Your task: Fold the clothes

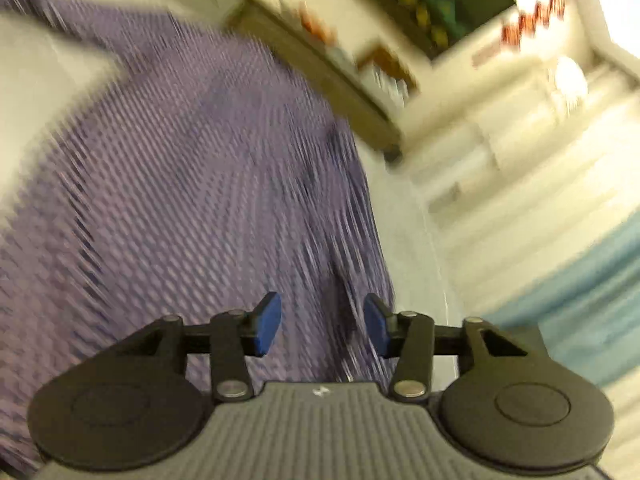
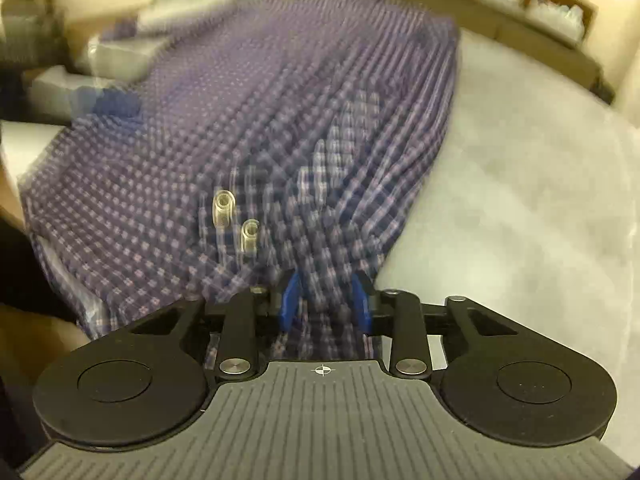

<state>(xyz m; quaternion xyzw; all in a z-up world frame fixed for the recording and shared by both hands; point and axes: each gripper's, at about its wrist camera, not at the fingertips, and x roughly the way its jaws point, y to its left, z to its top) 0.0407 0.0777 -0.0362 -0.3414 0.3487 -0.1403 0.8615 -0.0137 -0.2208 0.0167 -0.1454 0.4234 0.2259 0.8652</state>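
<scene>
A purple-and-white checked shirt (image 1: 180, 180) lies spread over a pale surface and fills most of the blurred left wrist view. My left gripper (image 1: 322, 324) hovers over the shirt's right part, open, with nothing between its blue pads. In the right wrist view the same shirt (image 2: 260, 100) stretches away from me, with two clear buttons (image 2: 224, 208) near its middle. A gathered fold of the shirt runs between the blue pads of my right gripper (image 2: 325, 304), whose jaws stand apart around it.
The shirt rests on a grey-white surface (image 2: 520, 200) that reaches to the right. A long brown sofa or bench (image 2: 520, 28) runs along the far side. A light blue cloth (image 1: 592, 300) lies at the right. Pale boxes (image 2: 116, 56) sit at the far left.
</scene>
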